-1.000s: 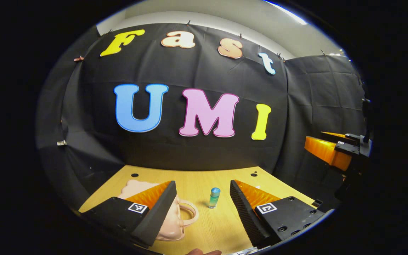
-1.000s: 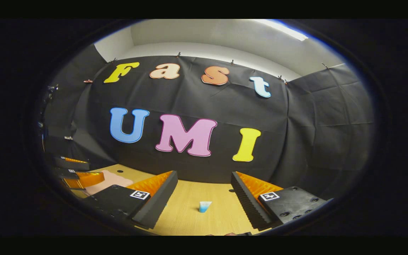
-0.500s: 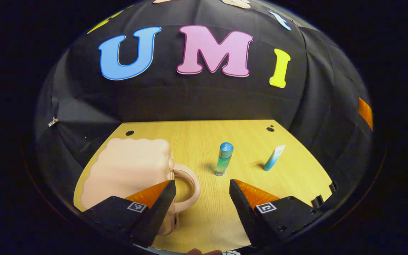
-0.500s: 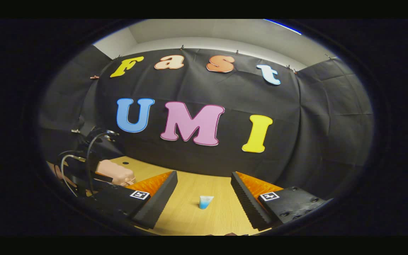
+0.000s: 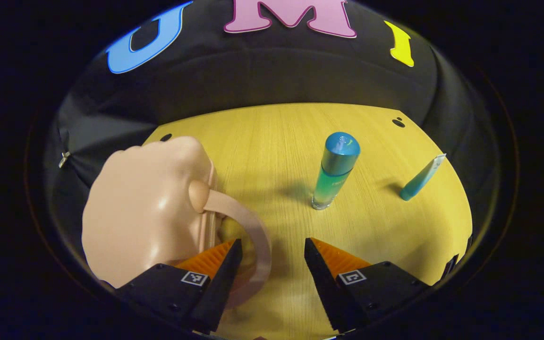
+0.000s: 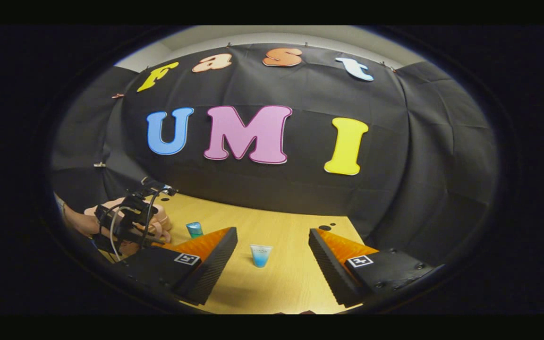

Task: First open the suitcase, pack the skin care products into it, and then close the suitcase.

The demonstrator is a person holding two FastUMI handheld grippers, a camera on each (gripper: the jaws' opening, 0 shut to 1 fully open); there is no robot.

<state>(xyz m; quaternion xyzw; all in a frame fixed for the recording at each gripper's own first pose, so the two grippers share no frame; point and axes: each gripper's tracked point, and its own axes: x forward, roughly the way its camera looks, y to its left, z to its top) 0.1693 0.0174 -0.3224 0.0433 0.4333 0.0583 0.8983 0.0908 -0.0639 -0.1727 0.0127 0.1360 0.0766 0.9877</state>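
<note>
My left tool (image 5: pixel 272 250) was wide open over the pink suitcase's (image 5: pixel 144 212) handle (image 5: pixel 248 231), lower left; my right tool (image 6: pixel 272 241) was open, holding nothing.

- Left gripper (image 5: pixel 272 248) tilts steeply downward, its fingers spread wide apart.
- Right gripper (image 6: pixel 273 238) is held nearly level (gaping too, gripping nothing).

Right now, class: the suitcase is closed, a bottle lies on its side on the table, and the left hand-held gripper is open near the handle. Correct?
Not quite. In the left gripper view the bottle stands upright. The suitcase is closed, and the left hand-held gripper is open near the handle.
</note>
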